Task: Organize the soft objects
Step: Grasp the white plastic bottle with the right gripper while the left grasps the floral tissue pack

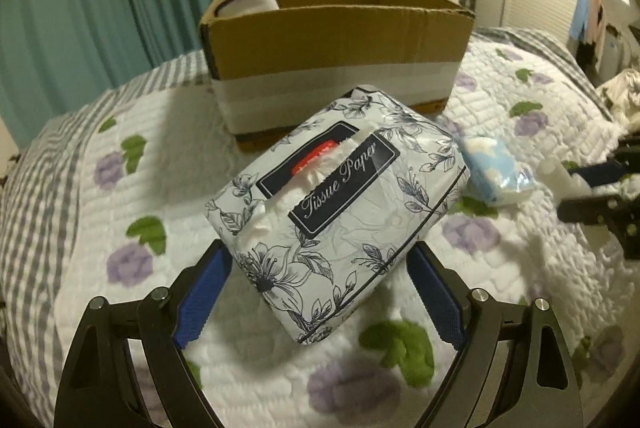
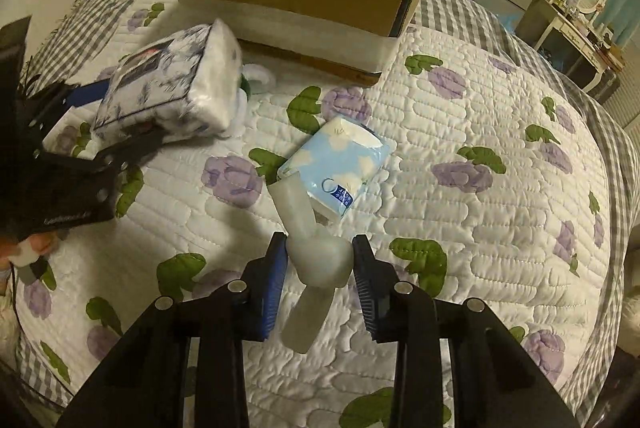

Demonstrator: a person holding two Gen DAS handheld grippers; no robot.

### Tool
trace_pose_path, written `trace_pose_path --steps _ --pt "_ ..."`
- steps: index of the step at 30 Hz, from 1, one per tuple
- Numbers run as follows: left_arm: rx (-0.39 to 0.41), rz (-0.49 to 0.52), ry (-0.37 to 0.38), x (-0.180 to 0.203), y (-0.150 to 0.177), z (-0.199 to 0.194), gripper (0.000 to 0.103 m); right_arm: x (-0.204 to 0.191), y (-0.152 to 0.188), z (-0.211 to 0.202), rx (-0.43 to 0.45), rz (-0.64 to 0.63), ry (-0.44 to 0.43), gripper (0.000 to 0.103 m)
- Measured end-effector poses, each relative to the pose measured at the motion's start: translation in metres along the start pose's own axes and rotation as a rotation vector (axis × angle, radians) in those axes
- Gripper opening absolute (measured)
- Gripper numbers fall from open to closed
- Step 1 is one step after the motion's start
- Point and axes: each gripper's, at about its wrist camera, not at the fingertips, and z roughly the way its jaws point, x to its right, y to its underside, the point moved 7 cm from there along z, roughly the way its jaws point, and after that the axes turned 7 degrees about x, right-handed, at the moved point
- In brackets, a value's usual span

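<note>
Spreading under everything is the bed's quilt (image 2: pixel 460 116), white with purple flowers, green leaves and a grey checked border. Ahead of both sets of fingers stands the cardboard box (image 1: pixel 336 40), open-topped and banded with white tape low on its wall, with a white roll (image 1: pixel 250 2) tucked in its far left corner. The left gripper (image 1: pixel 318 284) has its blue-padded fingers (image 1: pixel 204 300) clamped on the sides of the floral tissue pack (image 1: pixel 340 196), held tilted above the quilt between those fingers and the box; its dark label reads "Tissue Paper" in white script, and a tuft of tissue pokes from the slot beside a red mark. Just right of that pack, and directly ahead of the right fingers, the small blue pack (image 2: pixel 340 164) with white clouds lies on the quilt; its print is too small to read. The right gripper (image 2: pixel 320 268) has its fingers closed on a translucent white object (image 2: pixel 312 248) whose front tip touches the blue pack.
</note>
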Motion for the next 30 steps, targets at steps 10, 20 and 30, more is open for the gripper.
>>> trace_pose_path --steps 10,20,30 --pt "0.007 -0.026 0.054 -0.001 -0.008 0.012 0.050 -0.001 0.001 0.002 -0.002 -0.001 0.005 0.033" --pt "0.066 -0.029 0.024 0.005 -0.013 -0.026 0.034 -0.004 -0.012 -0.028 0.090 0.015 0.015 0.033" --pt "0.143 -0.050 0.087 0.012 -0.030 -0.098 0.026 -0.016 -0.018 -0.074 0.209 0.087 -0.011 0.033"
